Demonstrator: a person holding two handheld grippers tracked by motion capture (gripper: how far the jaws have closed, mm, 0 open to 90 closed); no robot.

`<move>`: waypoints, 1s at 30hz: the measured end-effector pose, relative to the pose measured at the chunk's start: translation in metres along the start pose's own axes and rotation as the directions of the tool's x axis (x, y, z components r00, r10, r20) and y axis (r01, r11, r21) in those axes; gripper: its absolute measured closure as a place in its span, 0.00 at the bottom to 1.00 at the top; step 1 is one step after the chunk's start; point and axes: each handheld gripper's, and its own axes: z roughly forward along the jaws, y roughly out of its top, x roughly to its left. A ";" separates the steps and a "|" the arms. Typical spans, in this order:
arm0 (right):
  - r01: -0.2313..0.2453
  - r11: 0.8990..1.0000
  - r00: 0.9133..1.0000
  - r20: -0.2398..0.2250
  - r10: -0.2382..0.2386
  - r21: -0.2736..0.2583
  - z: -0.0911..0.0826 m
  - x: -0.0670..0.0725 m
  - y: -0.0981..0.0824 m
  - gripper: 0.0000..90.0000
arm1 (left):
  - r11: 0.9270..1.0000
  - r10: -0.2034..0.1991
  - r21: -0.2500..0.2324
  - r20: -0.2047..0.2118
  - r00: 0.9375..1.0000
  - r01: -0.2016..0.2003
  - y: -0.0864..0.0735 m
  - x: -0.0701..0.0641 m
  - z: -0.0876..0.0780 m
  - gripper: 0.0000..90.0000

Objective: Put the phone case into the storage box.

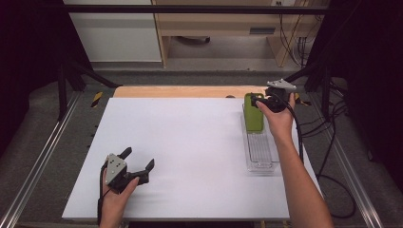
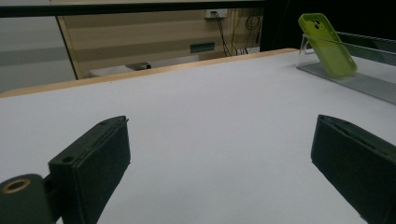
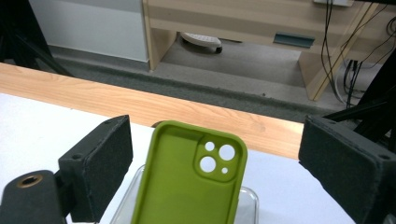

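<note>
A green phone case (image 1: 254, 113) stands tilted in the far end of a clear plastic tray (image 1: 260, 154) at the table's right side. My right gripper (image 1: 260, 99) hovers at the case's top edge, open. In the right gripper view the case (image 3: 187, 182) rises between the spread jaws of the right gripper (image 3: 217, 140), with its camera cutout facing me and neither pad touching it. My left gripper (image 1: 139, 158) rests low over the white tabletop (image 1: 190, 142) at the front left, open and holding nothing. In the left gripper view its jaws (image 2: 219, 126) frame bare table, with the case (image 2: 328, 44) far off to the right.
The tray's ribbed floor (image 2: 369, 81) stretches toward me from the case. A wooden strip (image 1: 180, 91) borders the table's far edge. Black cables (image 1: 332, 142) hang off the right side, and metal rails (image 1: 43, 156) run along both flanks.
</note>
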 end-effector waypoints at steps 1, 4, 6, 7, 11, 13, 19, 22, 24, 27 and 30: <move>-0.004 1.000 1.000 -0.003 0.004 0.004 -0.001 0.000 0.001 0.12 | 1.000 0.000 -0.001 -0.001 1.000 0.000 0.000 0.000 0.000 0.05; -0.014 1.000 1.000 -0.002 0.014 0.006 -0.005 0.002 0.003 0.12 | 1.000 0.003 0.001 -0.001 1.000 -0.003 0.000 0.000 0.000 0.05; -0.014 1.000 1.000 -0.006 0.015 0.009 -0.008 0.003 0.005 0.12 | 1.000 0.003 -0.001 -0.001 1.000 -0.003 0.000 0.000 0.000 0.05; -0.014 1.000 1.000 -0.006 0.014 0.006 -0.010 0.003 0.006 0.12 | 1.000 0.003 -0.001 -0.001 1.000 -0.003 0.000 0.000 0.000 0.05; -0.024 1.000 1.000 -0.021 0.024 -0.003 -0.016 0.004 0.009 0.12 | 1.000 0.004 0.000 0.001 1.000 -0.004 0.000 0.000 0.000 0.05; -0.030 1.000 0.999 -0.027 0.029 -0.005 -0.019 0.004 0.011 0.11 | 1.000 0.006 0.000 0.002 1.000 -0.006 0.000 0.000 0.000 0.05; -0.034 0.999 0.999 -0.037 0.033 -0.025 -0.028 0.003 0.015 0.11 | 1.000 0.004 -0.001 0.002 1.000 -0.004 0.000 0.000 0.000 0.05; -0.048 0.998 0.998 -0.049 0.046 -0.033 -0.032 0.002 0.017 0.10 | 1.000 0.005 -0.001 0.003 1.000 -0.005 0.000 0.000 0.000 0.05; -0.048 0.998 0.998 -0.050 0.046 -0.038 -0.035 0.002 0.018 0.10 | 1.000 0.004 -0.002 0.003 1.000 -0.004 0.000 -0.001 0.000 0.05; -0.052 0.998 0.998 -0.050 0.049 -0.046 -0.038 0.002 0.020 0.10 | 1.000 0.002 -0.002 0.004 1.000 -0.002 0.000 0.000 0.000 0.05; -0.054 0.997 0.997 -0.052 0.051 -0.052 -0.041 0.001 0.021 0.10 | 1.000 0.000 -0.003 0.004 1.000 0.000 0.001 0.000 0.000 0.04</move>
